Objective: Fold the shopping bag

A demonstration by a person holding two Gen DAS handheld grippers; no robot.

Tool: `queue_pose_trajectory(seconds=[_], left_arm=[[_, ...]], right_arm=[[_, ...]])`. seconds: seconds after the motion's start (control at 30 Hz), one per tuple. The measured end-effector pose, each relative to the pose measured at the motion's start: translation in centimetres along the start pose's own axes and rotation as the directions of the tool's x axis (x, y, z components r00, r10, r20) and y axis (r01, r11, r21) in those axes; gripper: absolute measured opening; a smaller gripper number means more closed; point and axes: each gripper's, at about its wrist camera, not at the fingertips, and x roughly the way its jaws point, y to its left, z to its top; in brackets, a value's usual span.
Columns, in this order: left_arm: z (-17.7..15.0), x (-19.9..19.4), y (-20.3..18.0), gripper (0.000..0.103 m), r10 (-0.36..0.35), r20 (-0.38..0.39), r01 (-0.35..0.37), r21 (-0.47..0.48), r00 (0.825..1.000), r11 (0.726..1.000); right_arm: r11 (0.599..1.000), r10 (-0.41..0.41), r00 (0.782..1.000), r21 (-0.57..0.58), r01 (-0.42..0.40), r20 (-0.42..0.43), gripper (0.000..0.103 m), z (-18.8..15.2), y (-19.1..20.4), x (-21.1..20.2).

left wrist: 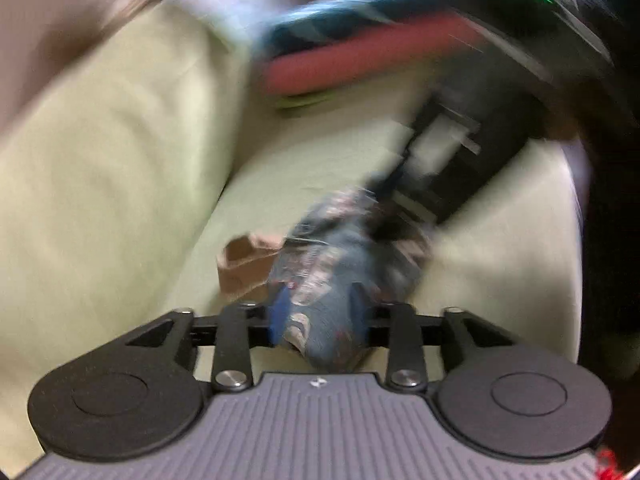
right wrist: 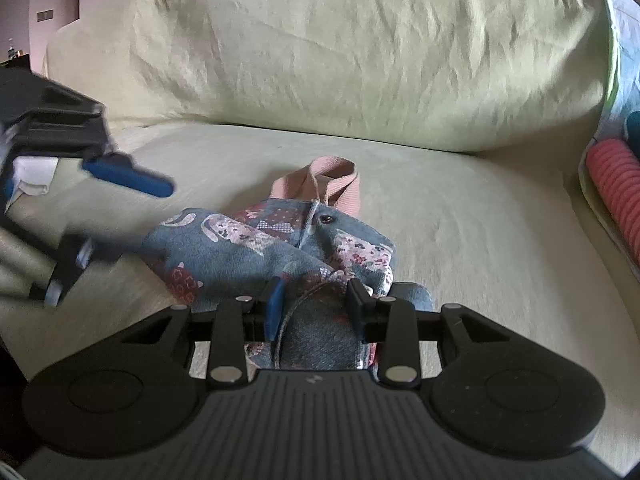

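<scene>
Shopping bag (right wrist: 276,248) sits bunched on the pale green sofa seat (right wrist: 460,216), long axis running from the right gripper (right wrist: 316,308) away toward the backrest (right wrist: 360,52), pink strap (right wrist: 332,184) at the far end. Blue-grey fabric, pink/white patchwork print, creased, snap button near the strap. Right jaws pinch the near edge of the cloth. Left gripper (left wrist: 320,312): its view is motion-blurred, but bag cloth is clamped between its jaws too. Red ribbed roll (right wrist: 616,192) lies off to the right.
</scene>
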Motion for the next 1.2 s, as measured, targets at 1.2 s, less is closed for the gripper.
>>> queue_pose_trajectory(seconds=[1.2], left_arm=[[-2.0, 4.6, -2.0, 0.055, 0.023, 0.004, -0.024, 0.198, 1.000, 0.980]], right_arm=[[0.444, 0.019, 0.982, -0.881, 0.161, 0.188, 0.065, -6.3, 3.0, -1.0]])
